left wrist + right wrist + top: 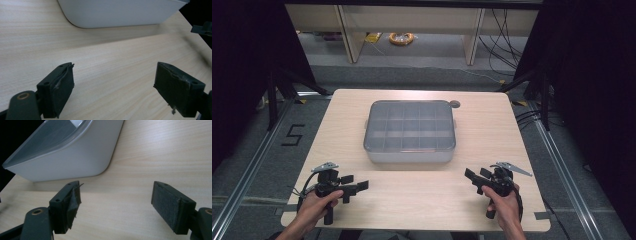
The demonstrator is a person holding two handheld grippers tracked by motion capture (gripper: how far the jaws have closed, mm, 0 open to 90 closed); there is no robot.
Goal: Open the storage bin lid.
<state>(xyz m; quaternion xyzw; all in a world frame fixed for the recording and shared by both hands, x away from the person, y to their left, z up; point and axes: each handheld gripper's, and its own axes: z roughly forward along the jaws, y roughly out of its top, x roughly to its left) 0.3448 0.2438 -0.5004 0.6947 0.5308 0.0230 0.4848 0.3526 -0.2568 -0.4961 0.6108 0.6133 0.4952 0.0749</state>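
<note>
Box [410, 131] sits ahead between my left claw [353, 183] and right claw [473, 178], both spread, bare worktop [422, 200] beneath.

Both grippers are black, each with a pistol-style handle and a grey three-cornered plate on top. The left gripper [351, 183], nearest the compartment box's [410, 131] left front corner, trails dark cables. The right gripper [475, 177], by the box's right front corner, has screw holes and worn, frayed pads [170, 206].
</note>
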